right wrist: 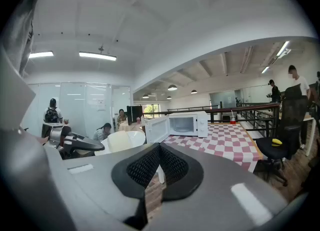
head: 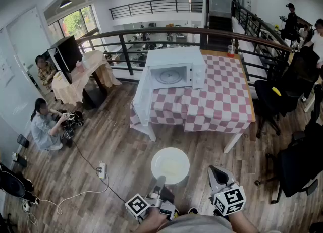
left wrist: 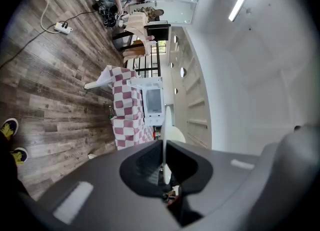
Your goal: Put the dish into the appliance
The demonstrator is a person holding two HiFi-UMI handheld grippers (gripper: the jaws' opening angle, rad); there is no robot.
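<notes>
A white round dish [head: 170,165] hangs over the wooden floor in front of me, level, with my left gripper [head: 159,181] shut on its near rim. In the left gripper view the dish [left wrist: 164,140] shows edge-on between the closed jaws. My right gripper [head: 216,173] is just right of the dish, apart from it, shut and empty. A white microwave [head: 175,70] stands on the checkered table [head: 222,103] ahead, its door [head: 142,97] swung open to the left and its turntable bare. The right gripper view shows the microwave [right wrist: 183,124], the dish [right wrist: 120,140] and the left gripper [right wrist: 75,142].
A power strip [head: 102,170] and cables lie on the floor at left. Two people sit by a draped table with a monitor [head: 67,55]. Black office chairs [head: 280,96] stand right of the checkered table. A railing [head: 151,35] runs behind it, and a red cup [head: 231,50] sits on its far corner.
</notes>
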